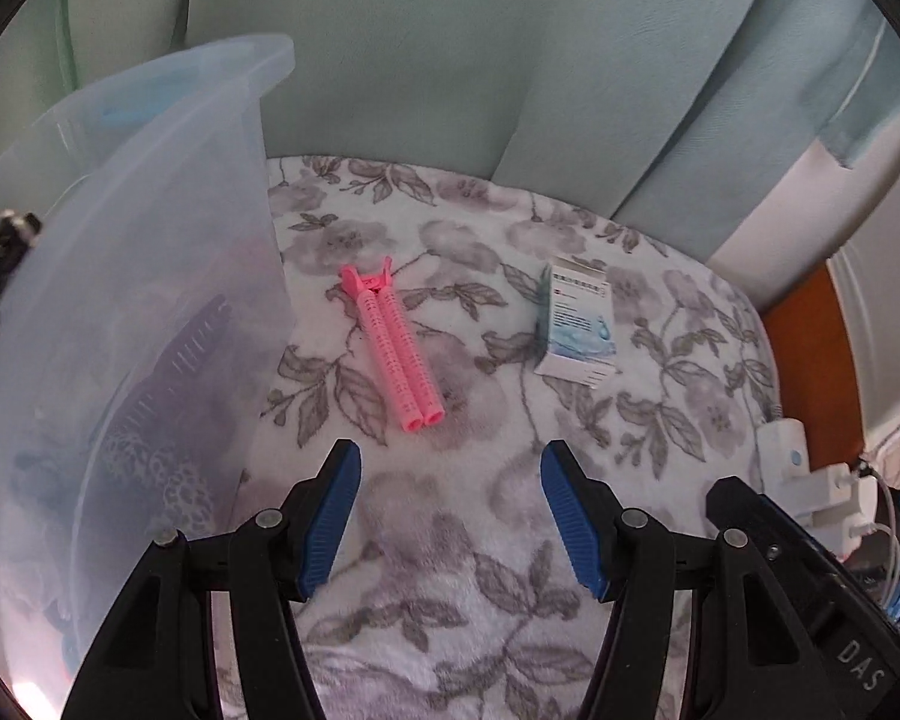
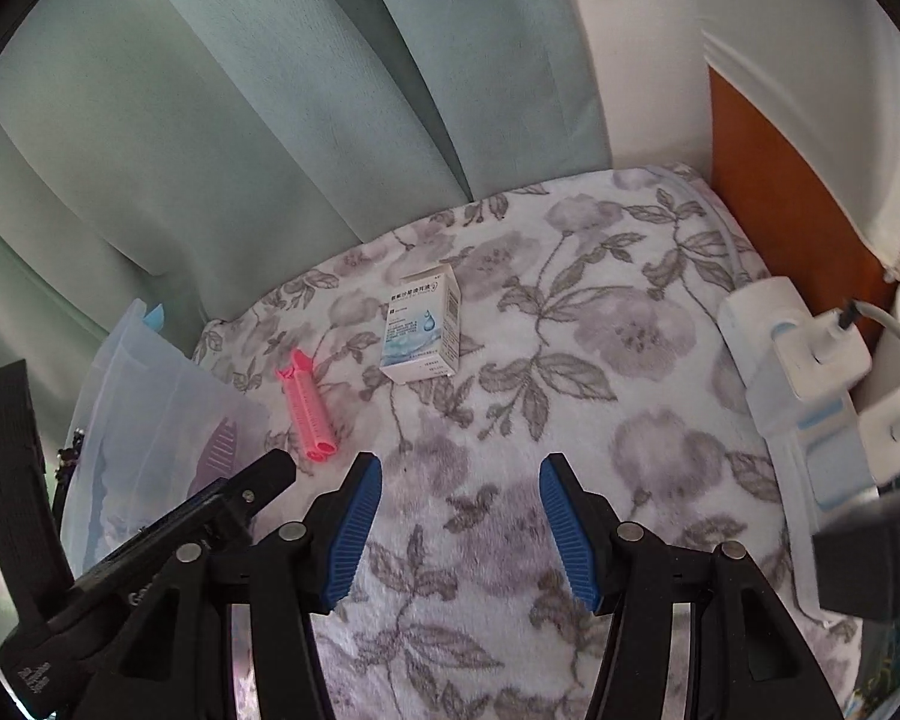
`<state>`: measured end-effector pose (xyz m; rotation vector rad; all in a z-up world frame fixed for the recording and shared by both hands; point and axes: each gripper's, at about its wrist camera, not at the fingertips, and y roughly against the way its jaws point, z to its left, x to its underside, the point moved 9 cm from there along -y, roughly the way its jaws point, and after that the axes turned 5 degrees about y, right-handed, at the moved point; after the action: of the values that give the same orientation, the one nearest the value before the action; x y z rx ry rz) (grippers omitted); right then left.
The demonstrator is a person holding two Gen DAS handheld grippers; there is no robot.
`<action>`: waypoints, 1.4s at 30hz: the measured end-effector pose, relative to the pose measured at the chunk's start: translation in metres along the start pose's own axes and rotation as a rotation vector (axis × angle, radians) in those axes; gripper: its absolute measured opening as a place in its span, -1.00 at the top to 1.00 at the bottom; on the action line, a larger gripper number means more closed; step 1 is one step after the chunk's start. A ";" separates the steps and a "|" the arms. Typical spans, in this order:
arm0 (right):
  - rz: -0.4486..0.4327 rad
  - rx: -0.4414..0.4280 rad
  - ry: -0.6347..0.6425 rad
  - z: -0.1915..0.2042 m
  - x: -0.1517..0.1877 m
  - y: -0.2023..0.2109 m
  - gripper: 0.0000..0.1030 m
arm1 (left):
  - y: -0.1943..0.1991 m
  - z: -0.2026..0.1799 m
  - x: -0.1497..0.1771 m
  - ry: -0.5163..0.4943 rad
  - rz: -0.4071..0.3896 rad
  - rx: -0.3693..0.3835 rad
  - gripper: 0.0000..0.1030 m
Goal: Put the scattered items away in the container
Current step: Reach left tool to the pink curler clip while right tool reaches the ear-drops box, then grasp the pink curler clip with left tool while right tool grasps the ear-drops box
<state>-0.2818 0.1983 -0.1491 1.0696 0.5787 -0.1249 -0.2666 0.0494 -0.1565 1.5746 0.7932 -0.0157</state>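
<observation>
Floral bedding (image 1: pixel 480 540) held a pink clip (image 1: pixel 390 348) and a box (image 2: pixel 423 324). Both grippers, left (image 1: pixel 450 516) and right (image 2: pixel 461 525), hung released; the left should probably straddle the clip squarely.

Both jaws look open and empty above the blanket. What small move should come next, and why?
Probably lower the left gripper onto the pink clip. It lies loose on the floral blanket just ahead of the open jaws and right beside the clear container. The right gripper could then take the small box.
</observation>
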 end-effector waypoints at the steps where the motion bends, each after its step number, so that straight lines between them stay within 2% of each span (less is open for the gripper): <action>1: 0.000 0.001 0.004 0.000 -0.002 -0.003 -0.15 | -0.004 0.002 -0.002 0.000 -0.002 -0.008 -0.23; 26: 0.046 -0.034 0.103 0.028 -0.045 -0.106 -0.15 | -0.079 0.020 -0.027 0.049 0.008 -0.057 -0.22; 33: 0.055 -0.032 0.121 0.031 -0.051 -0.127 -0.15 | -0.084 0.019 -0.033 0.048 -0.012 -0.061 -0.22; 42: 0.045 0.018 0.175 0.035 -0.058 -0.142 -0.15 | -0.089 0.014 -0.039 0.023 -0.043 -0.091 -0.21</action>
<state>-0.3697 0.0887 -0.2206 1.1173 0.7110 0.0029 -0.3336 0.0140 -0.2196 1.4742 0.8344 0.0077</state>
